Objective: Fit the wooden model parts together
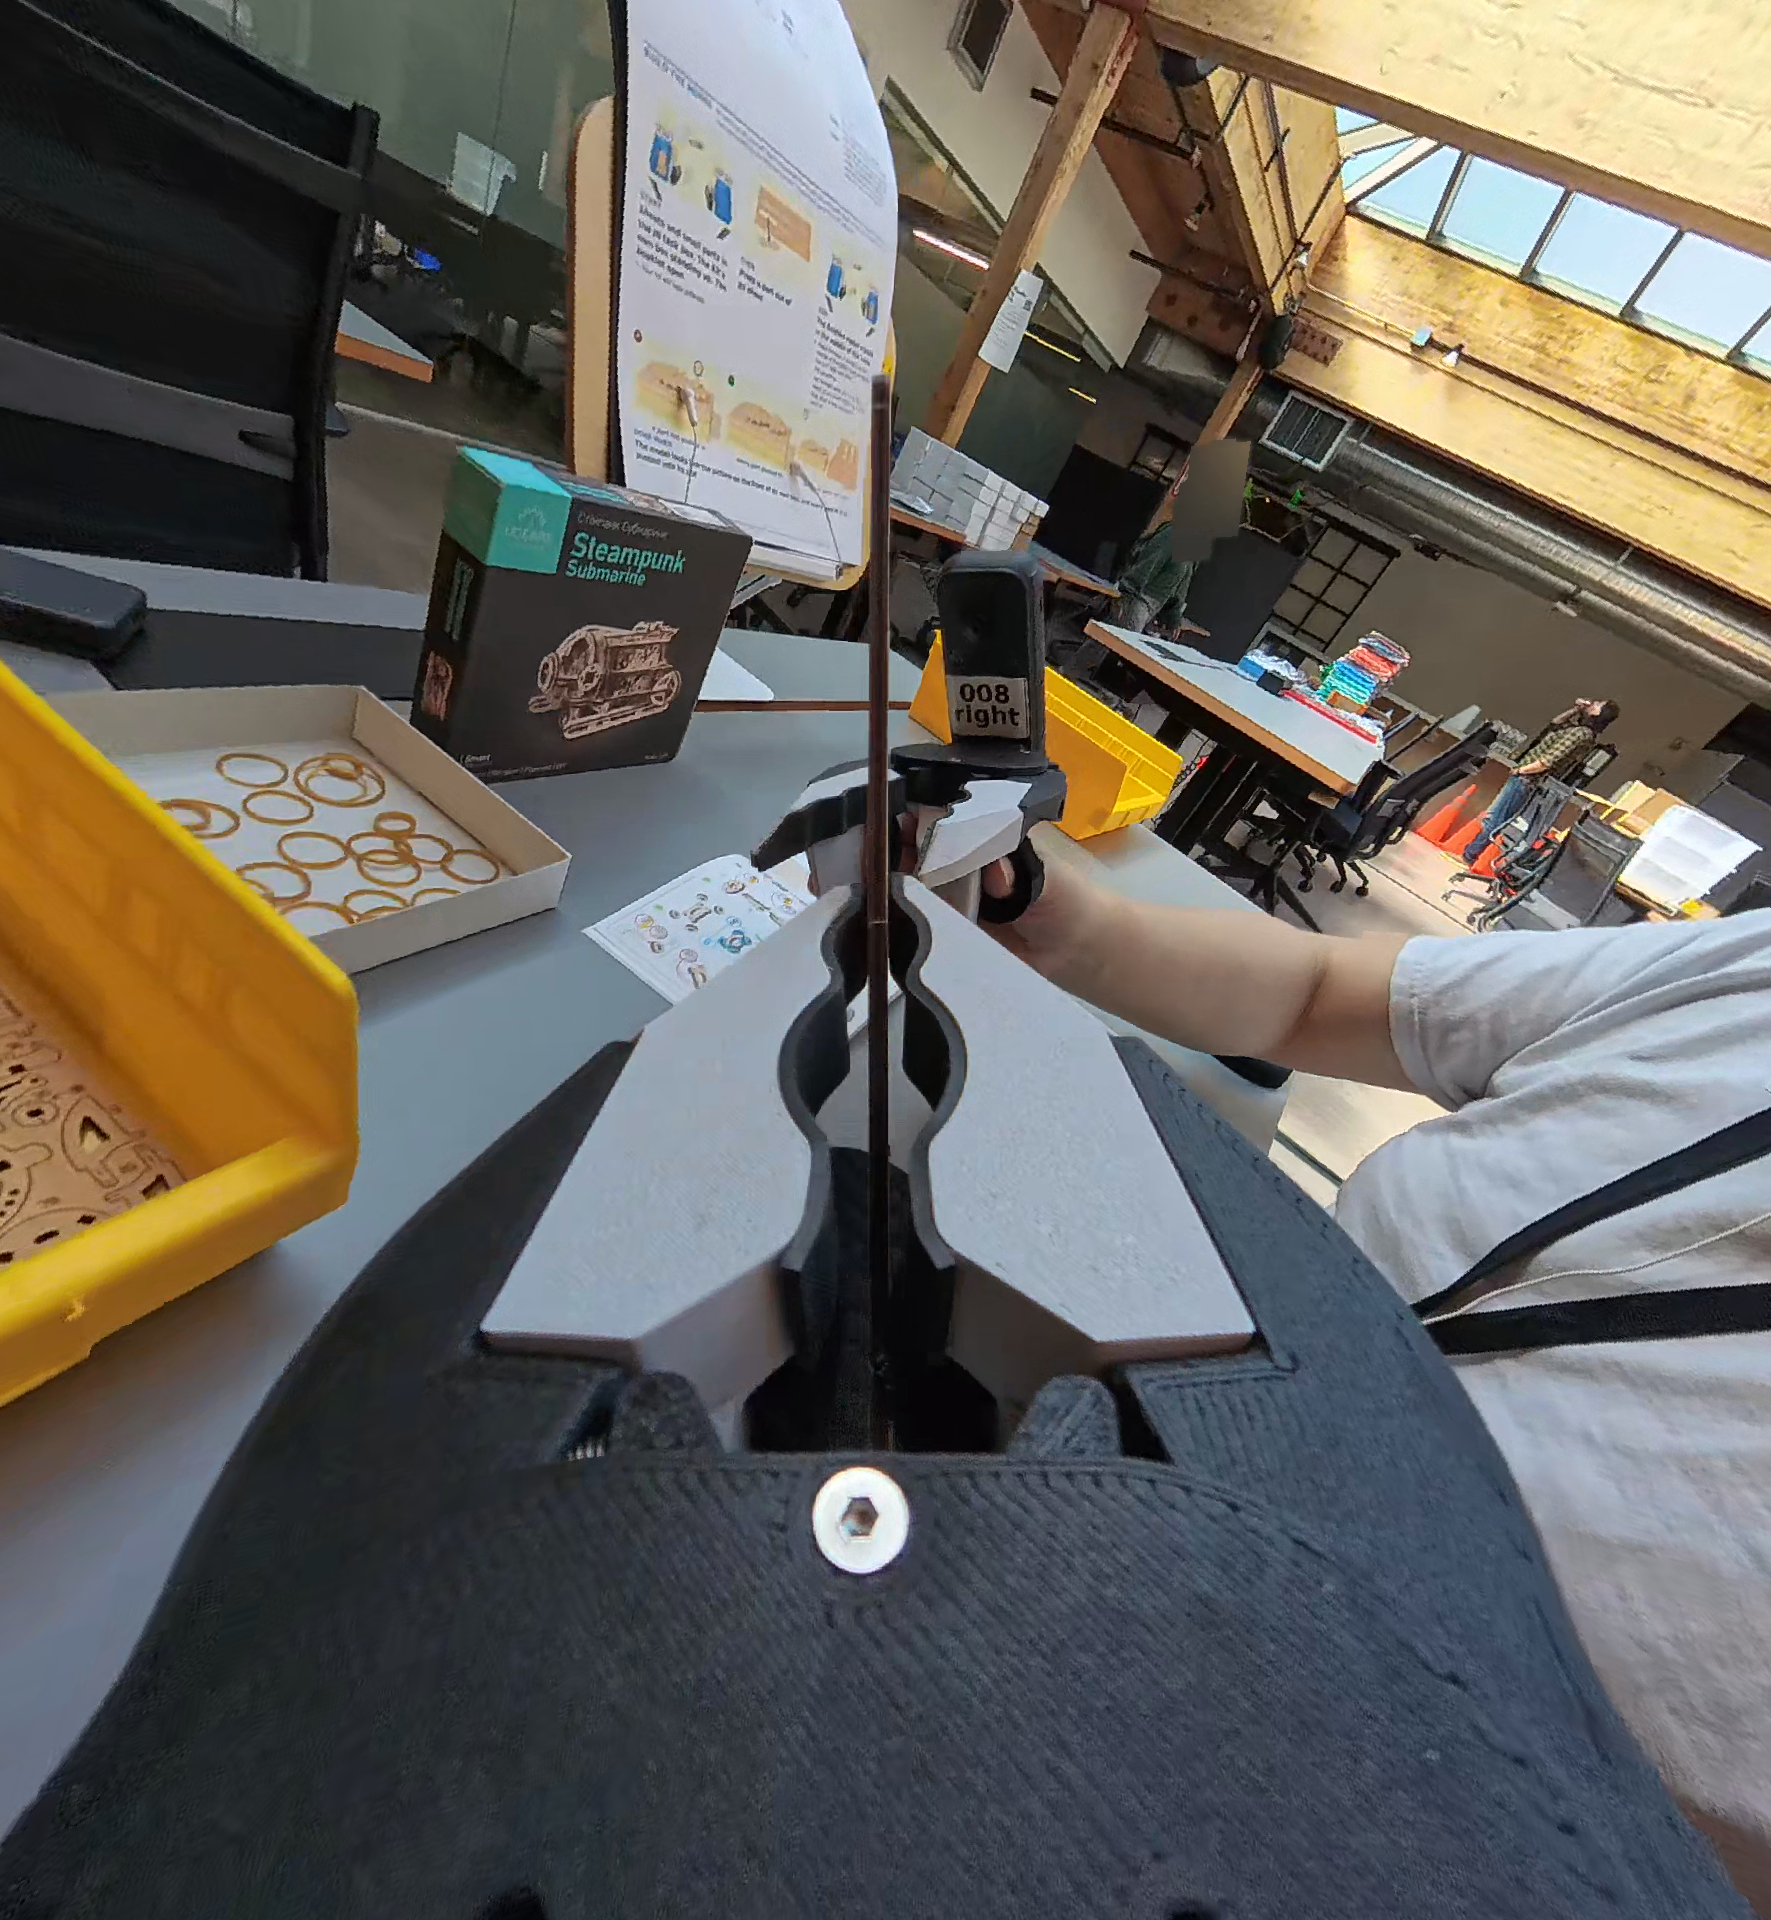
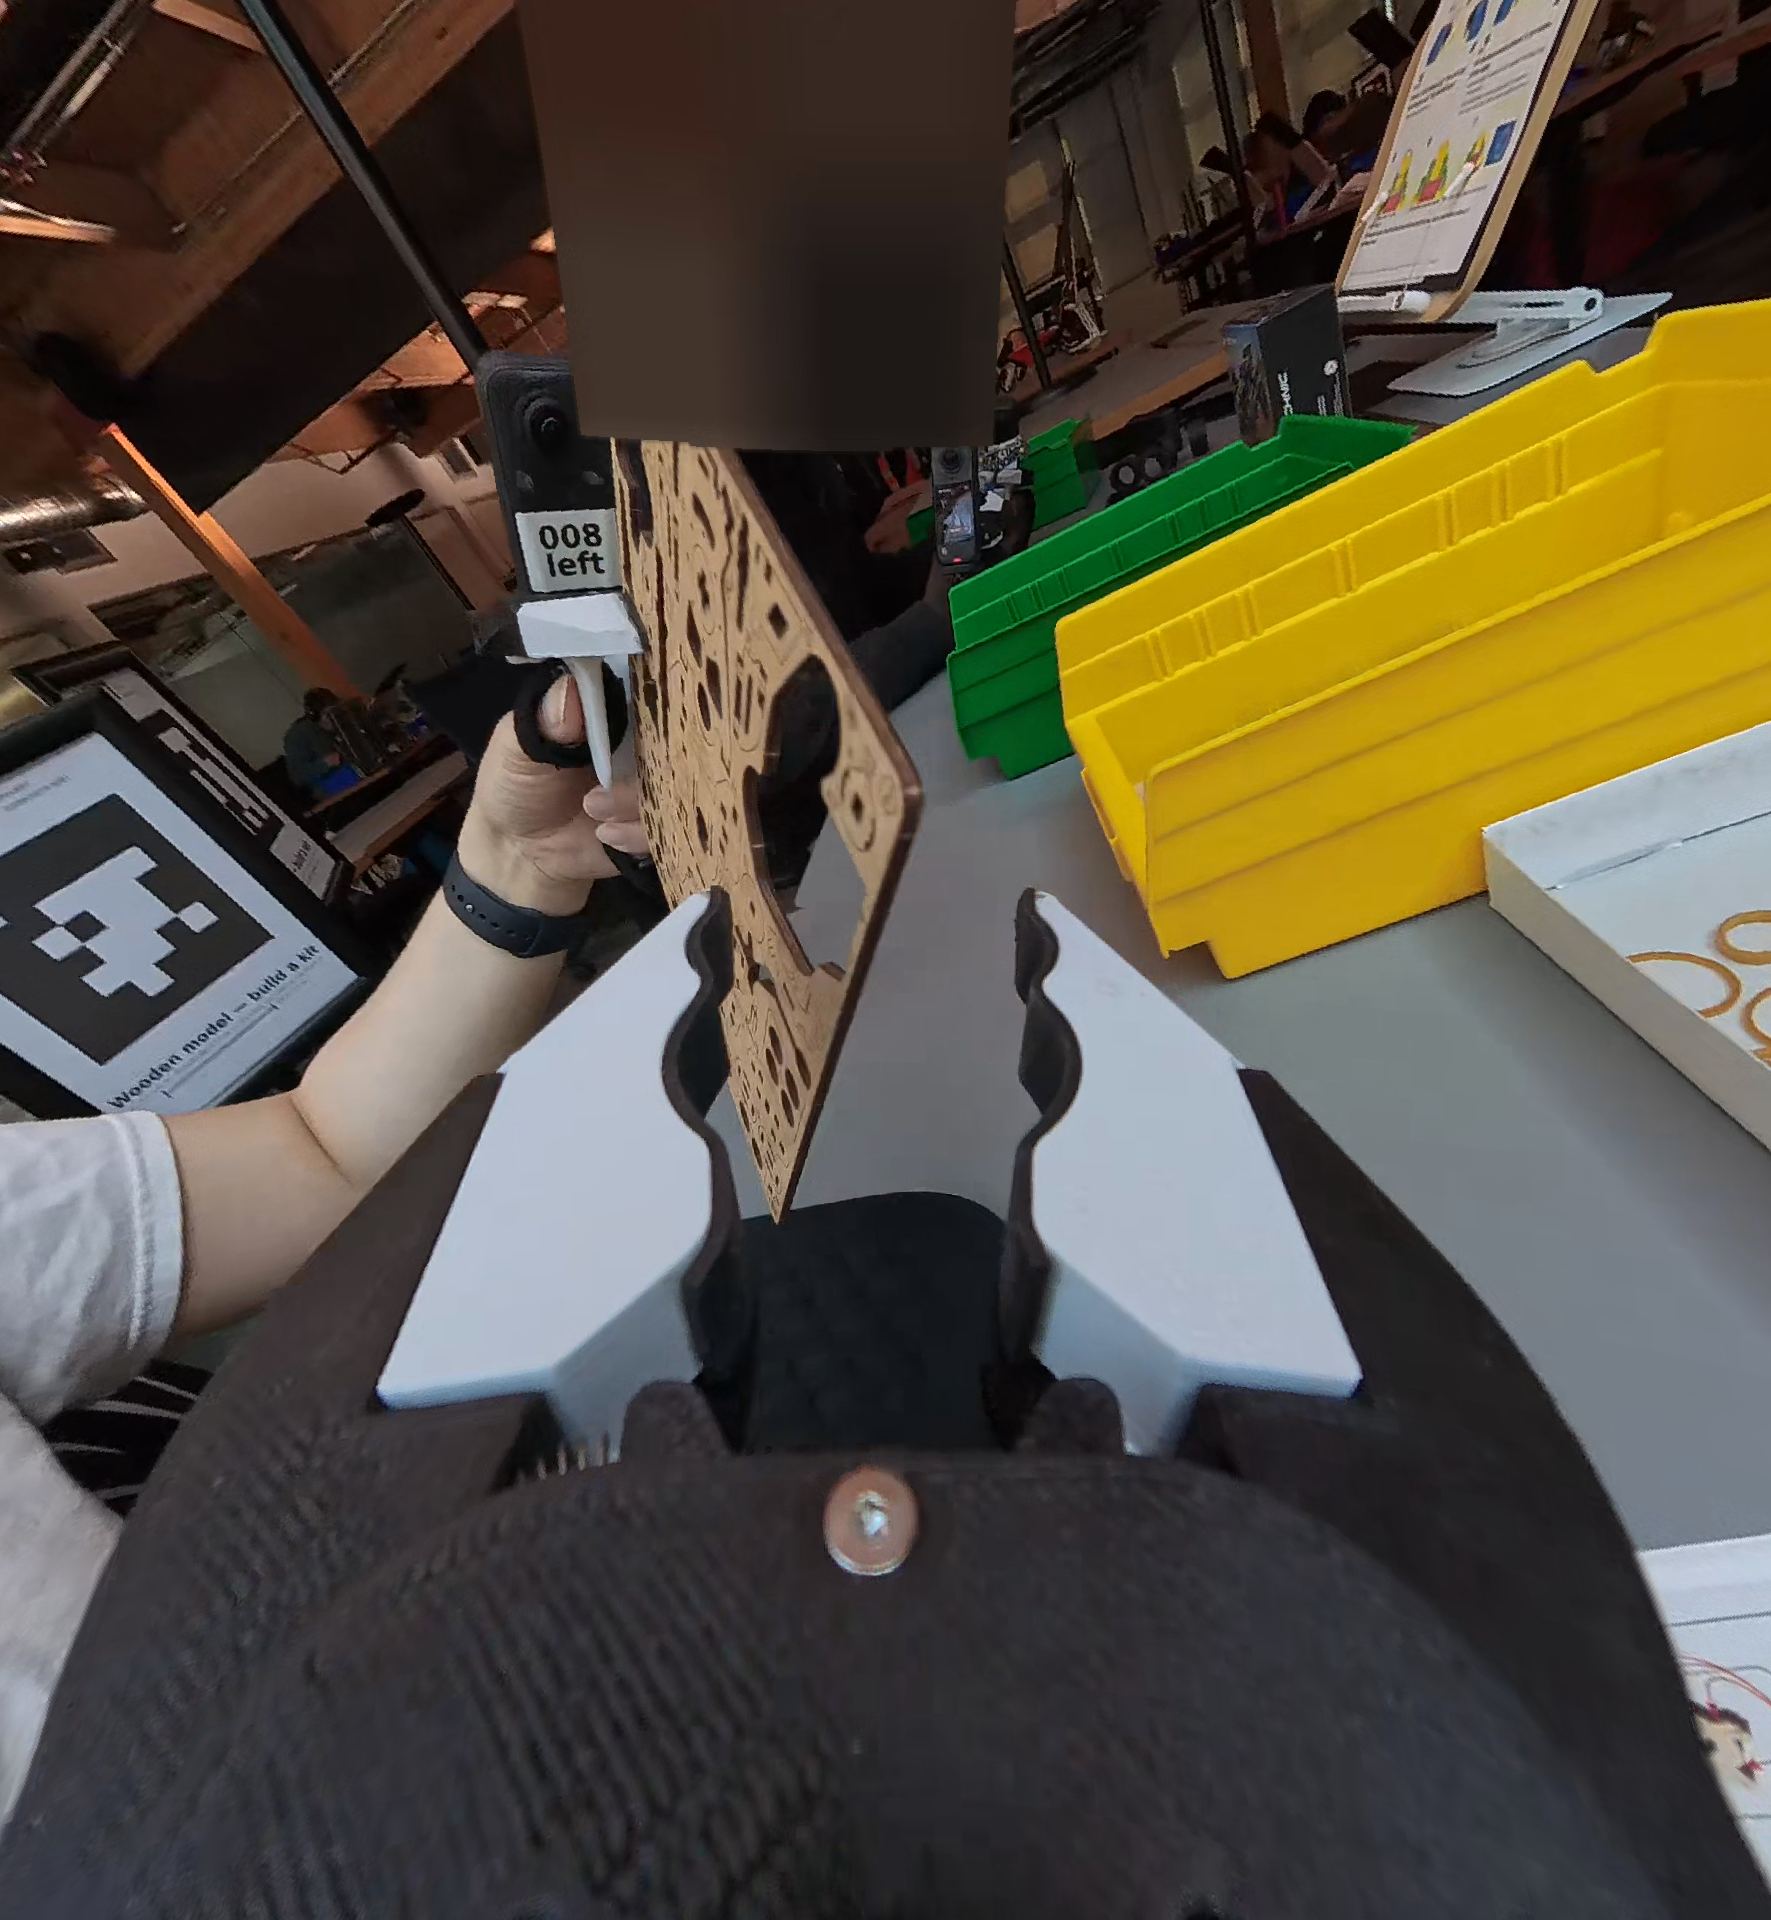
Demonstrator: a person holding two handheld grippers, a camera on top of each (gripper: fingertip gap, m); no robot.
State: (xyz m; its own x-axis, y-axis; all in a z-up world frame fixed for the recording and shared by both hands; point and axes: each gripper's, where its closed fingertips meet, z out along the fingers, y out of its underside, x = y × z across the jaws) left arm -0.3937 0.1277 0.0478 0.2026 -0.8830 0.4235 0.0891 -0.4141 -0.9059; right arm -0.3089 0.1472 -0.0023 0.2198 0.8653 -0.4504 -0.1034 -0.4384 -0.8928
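My left gripper (image 1: pixel 879 896) is shut on a thin laser-cut wooden sheet (image 1: pixel 879 623), which stands upright and shows edge-on in the left wrist view. In the right wrist view the sheet (image 2: pixel 756 727) shows its face, with many cut parts and a large hole. The left gripper (image 2: pixel 619 717) clamps its far edge there. My right gripper (image 2: pixel 868 914) is open and the sheet's lower corner hangs between its fingers, touching neither. It also shows in the left wrist view (image 1: pixel 896 831), just behind the sheet.
A yellow bin (image 1: pixel 185 1039) with more wooden sheets stands at the left. Behind it are a white tray of rubber bands (image 1: pixel 538 862), the kit box (image 1: pixel 580 634) and an instruction booklet (image 1: pixel 694 925). Yellow bins (image 2: pixel 1380 675) and a green bin (image 2: pixel 1120 582) stand at the right. Across from one pair of fingers to the other is roughly 11 centimeters.
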